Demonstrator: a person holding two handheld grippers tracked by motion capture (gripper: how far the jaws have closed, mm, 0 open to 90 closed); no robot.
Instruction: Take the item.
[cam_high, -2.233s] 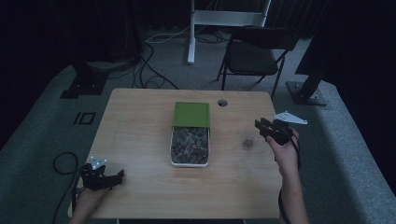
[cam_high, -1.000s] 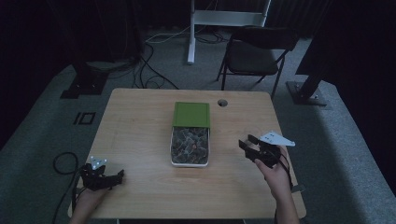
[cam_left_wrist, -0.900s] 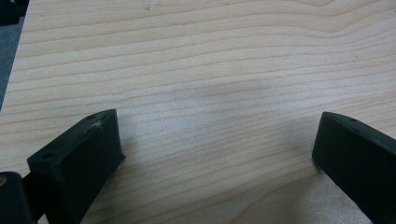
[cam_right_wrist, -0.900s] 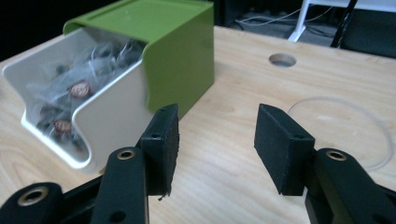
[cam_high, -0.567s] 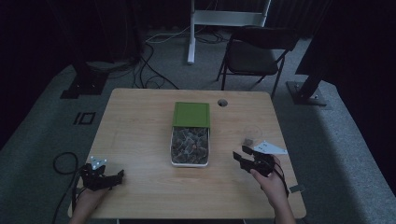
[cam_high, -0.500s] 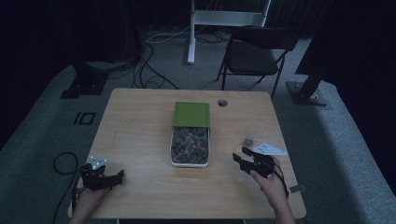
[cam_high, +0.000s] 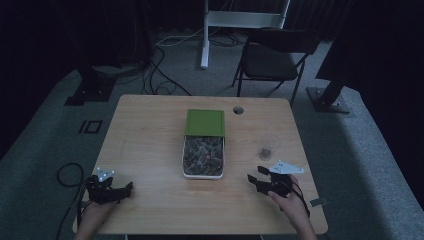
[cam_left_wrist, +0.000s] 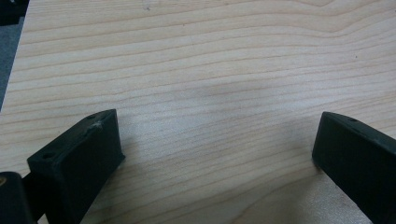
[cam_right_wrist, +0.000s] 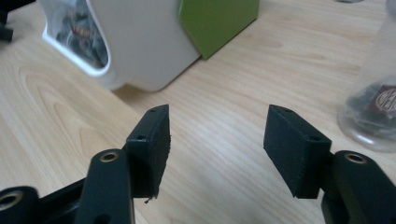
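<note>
The right gripper (cam_high: 256, 181) is hovering with jaws apart near the table's (cam_high: 150, 150) right front corner, having drawn back from the clear plastic cup (cam_high: 267, 146). The left gripper (cam_high: 120, 189), also gaping, is resting at the left front corner. The white rectangular box (cam_high: 203, 155), green lid (cam_high: 205, 122) slid rearward, is lying lengthwise front-to-back at centre.

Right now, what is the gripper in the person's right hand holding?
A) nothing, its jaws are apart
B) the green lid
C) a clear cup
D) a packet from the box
A: the right gripper has its jaws spread over bare table, with the clear cup off to one side, untouched.
</note>
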